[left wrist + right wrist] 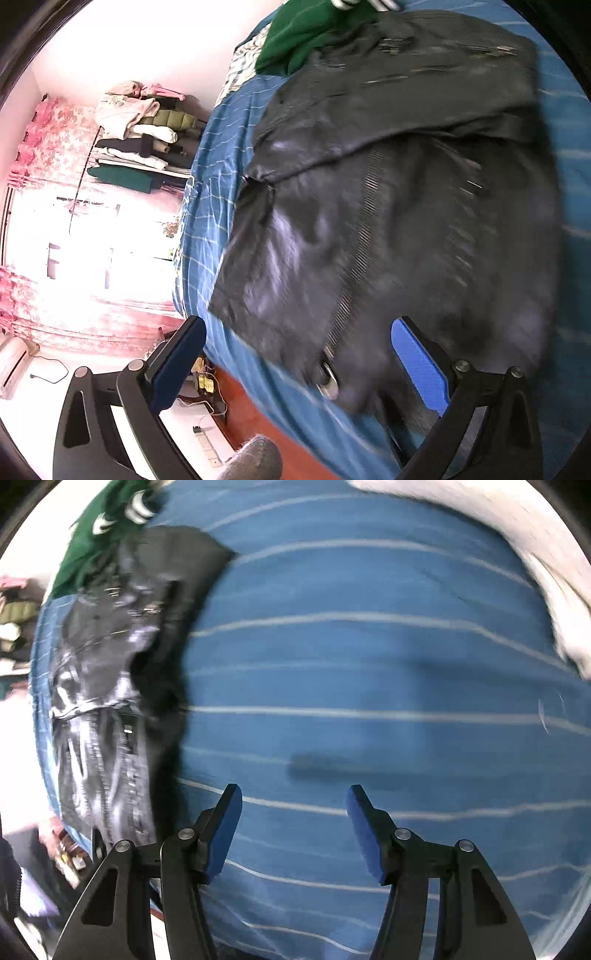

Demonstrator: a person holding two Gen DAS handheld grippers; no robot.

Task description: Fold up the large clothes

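Bed [369,664]: covered by a blue sheet with thin pale stripes; most of the right wrist view is filled by it, and its edge is seen on the left of the left wrist view.
Black jacket [388,206]: spread flat on the bed near that edge, one flap folded over across its upper part; a zipper line with a metal pull at its lower end is seen. In the right wrist view it [122,672] is found at the far left, blurred.
Green garment [306,33]: laid at the far end of the jacket, partly overlapped by it; white stripes are shown at its top.
White fabric [517,554]: bunched at the upper right of the bed.
Shelf of folded clothes [144,136]: placed against the wall beside the bed, next to a pink floral curtain [55,147].
Left claw [295,343]: released, fingers spread wide; nothing is held. One blue pad [421,365] is seen over the jacket's near hem.
Right claw [293,812]: released, fingers apart over bare sheet, well apart from the jacket.
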